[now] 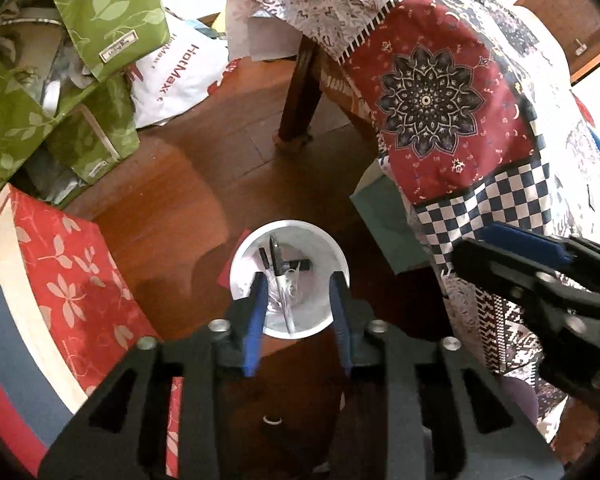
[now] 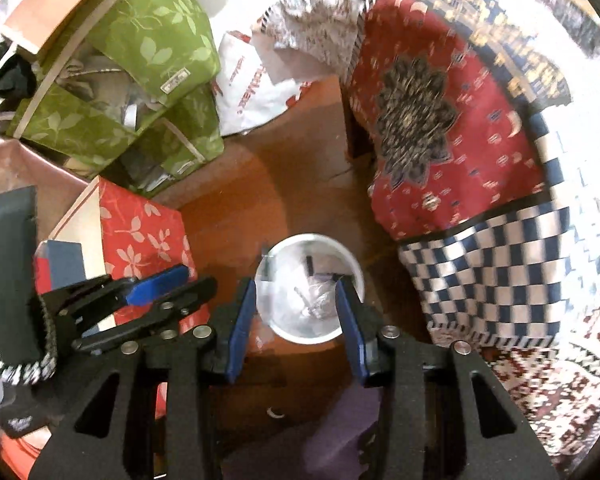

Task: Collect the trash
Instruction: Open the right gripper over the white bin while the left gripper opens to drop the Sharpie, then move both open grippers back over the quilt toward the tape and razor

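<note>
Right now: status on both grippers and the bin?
Left gripper open, empty, above white bin. Right gripper open, empty, above it too. Pens and clear wrapper in bin. Nothing in the way.

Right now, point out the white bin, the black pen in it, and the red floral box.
White bin (image 1: 340, 258): left wrist view, right rim.
Black pen (image 1: 275, 258): left wrist view, upper barrel.
Red floral box (image 2: 144, 236): right wrist view, patterned front.

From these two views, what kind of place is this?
Probably a lived-in room at home: a wooden floor, a table under a patchwork cloth, fabric storage boxes, and a small white bin.
</note>
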`<action>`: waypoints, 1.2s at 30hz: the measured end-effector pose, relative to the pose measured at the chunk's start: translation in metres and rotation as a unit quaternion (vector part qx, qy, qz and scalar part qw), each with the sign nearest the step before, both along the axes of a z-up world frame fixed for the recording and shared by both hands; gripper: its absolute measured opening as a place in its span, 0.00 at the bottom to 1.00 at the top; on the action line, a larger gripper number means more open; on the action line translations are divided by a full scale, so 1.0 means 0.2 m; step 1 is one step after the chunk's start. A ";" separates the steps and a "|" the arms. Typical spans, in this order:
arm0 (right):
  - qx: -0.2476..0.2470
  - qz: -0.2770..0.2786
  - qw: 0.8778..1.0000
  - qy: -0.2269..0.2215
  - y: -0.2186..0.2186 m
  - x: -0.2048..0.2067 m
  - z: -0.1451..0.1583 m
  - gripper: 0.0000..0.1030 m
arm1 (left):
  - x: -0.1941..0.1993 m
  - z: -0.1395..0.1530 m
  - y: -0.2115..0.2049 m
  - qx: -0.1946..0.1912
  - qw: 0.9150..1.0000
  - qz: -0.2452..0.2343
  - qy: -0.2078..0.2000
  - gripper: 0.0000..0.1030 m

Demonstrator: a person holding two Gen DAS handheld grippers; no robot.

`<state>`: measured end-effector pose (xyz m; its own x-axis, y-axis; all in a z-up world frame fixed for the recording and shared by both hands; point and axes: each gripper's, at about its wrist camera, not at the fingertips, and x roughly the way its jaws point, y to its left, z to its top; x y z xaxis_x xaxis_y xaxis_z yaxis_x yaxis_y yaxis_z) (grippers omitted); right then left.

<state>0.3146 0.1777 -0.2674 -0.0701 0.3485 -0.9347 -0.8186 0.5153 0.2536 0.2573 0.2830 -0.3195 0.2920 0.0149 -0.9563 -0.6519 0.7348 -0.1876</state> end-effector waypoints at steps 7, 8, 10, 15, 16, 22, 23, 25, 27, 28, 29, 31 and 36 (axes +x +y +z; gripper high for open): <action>0.024 -0.003 0.999 -0.028 -0.12 -0.02 0.17 0.37 | -0.04 0.17 -0.11 0.040 0.999 -0.022 -0.011 0.29; 0.028 -0.005 0.999 -0.032 -0.14 -0.03 0.20 0.37 | -0.05 0.20 -0.13 0.048 0.998 -0.025 -0.015 0.29; 0.038 -0.010 0.998 -0.040 -0.19 -0.04 0.26 0.37 | -0.08 0.28 -0.17 0.060 0.997 -0.032 -0.025 0.29; 0.068 -0.028 0.995 -0.064 -0.36 -0.05 0.44 0.37 | -0.13 0.47 -0.30 0.104 0.992 -0.058 -0.044 0.29; 0.073 -0.034 0.994 -0.070 -0.40 -0.06 0.48 0.37 | -0.14 0.51 -0.33 0.111 0.991 -0.065 -0.048 0.29; 0.096 -0.071 0.986 -0.119 -0.62 -0.07 0.67 0.37 | -0.15 0.73 -0.51 0.121 0.984 -0.089 -0.097 0.30; 0.097 -0.078 0.983 -0.133 -0.67 -0.08 0.70 0.37 | -0.14 0.76 -0.53 0.119 0.983 -0.093 -0.105 0.30; 0.099 -0.093 0.980 -0.148 -0.75 -0.08 0.75 0.37 | -0.11 0.82 -0.59 0.117 0.980 -0.103 -0.120 0.30; 0.100 -0.108 0.977 -0.153 -0.84 -0.07 0.79 0.37 | -0.07 0.86 -0.66 0.119 0.977 -0.117 -0.133 0.30; 0.101 -0.116 0.976 -0.156 -0.89 -0.07 0.80 0.37 | -0.05 0.88 -0.69 0.120 0.975 -0.124 -0.137 0.30; 0.102 -0.122 0.974 -0.159 -0.93 -0.06 0.81 0.37 | -0.03 0.89 -0.73 0.121 0.974 -0.132 -0.141 0.30; 0.101 -0.142 0.970 -0.167 -1.03 -0.05 0.84 0.37 | 0.03 0.92 -0.82 0.117 0.970 -0.151 -0.151 0.30; 0.092 -0.191 0.961 -0.179 -1.27 0.01 0.87 0.37 | 0.17 0.95 -1.03 0.109 0.960 -0.197 -0.166 0.30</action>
